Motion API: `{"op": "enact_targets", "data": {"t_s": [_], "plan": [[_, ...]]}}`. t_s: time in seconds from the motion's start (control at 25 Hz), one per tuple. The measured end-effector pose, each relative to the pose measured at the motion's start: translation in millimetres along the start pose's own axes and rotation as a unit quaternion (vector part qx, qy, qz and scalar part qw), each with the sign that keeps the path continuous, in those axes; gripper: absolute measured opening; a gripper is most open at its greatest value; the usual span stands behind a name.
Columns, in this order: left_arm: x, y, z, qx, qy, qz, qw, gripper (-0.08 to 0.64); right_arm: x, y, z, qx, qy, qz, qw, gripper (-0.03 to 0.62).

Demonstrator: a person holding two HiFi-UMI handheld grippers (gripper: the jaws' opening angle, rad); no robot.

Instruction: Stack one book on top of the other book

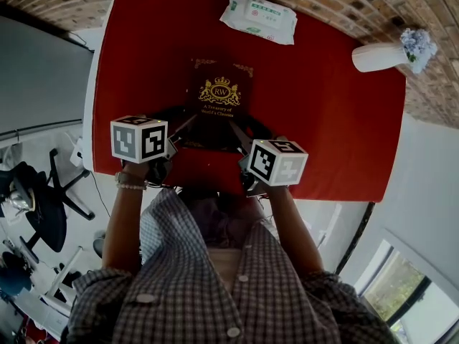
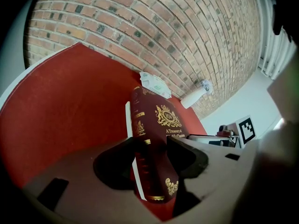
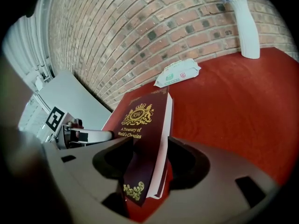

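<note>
A maroon book (image 1: 221, 99) with a gold crest lies on the red table (image 1: 323, 120), its near edge towards me. In the left gripper view its spine corner (image 2: 161, 120) sits between the jaws of my left gripper (image 2: 150, 155), which press on it. A white strip of pages (image 2: 127, 120) runs beside the spine; I cannot tell whether it belongs to a second book underneath. My right gripper (image 3: 150, 155) has the other near corner of the book (image 3: 140, 118) between its jaws, which stand wide and do not clamp it. In the head view both grippers (image 1: 188, 124) (image 1: 240, 136) are at the book's near corners.
A pack of wet wipes (image 1: 259, 18) lies at the far edge of the table. A white vase (image 1: 387, 54) with pale flowers stands at the far right, against the brick wall. The table's near edge is just below my hands.
</note>
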State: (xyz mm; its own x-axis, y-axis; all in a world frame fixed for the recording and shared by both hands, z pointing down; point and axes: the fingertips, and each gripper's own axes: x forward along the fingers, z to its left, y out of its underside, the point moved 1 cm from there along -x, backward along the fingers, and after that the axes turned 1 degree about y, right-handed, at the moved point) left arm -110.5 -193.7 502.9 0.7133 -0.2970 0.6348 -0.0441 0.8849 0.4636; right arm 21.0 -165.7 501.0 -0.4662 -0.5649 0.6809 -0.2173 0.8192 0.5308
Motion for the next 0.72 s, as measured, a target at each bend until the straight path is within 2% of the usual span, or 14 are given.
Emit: {"op": "enact_targets", "data": {"t_s": [0.16,0.32,0.44,0.72], "plan": [[-5,3,1,0.002,-0.003,-0.002,1.0,0.207,-2,-2,1,-0.005,0.003,-0.005,1.0,0.227],[-18,0,4,-0.012,-0.002,-0.029,0.9995,0.207,-5,-5,1,-0.022,0.014,-0.011,1.0,0.21],[-26,-4,5,-0.004,-0.012,-0.044,0.999,0.163,-9,-5,-1,-0.032,0.027,-0.015,0.999,0.183],[-31,-9,-1,0.045,-0.04,-0.061,0.9963,0.031,-23,-12,-11,-0.064,0.077,-0.046,0.994,0.012]]}}
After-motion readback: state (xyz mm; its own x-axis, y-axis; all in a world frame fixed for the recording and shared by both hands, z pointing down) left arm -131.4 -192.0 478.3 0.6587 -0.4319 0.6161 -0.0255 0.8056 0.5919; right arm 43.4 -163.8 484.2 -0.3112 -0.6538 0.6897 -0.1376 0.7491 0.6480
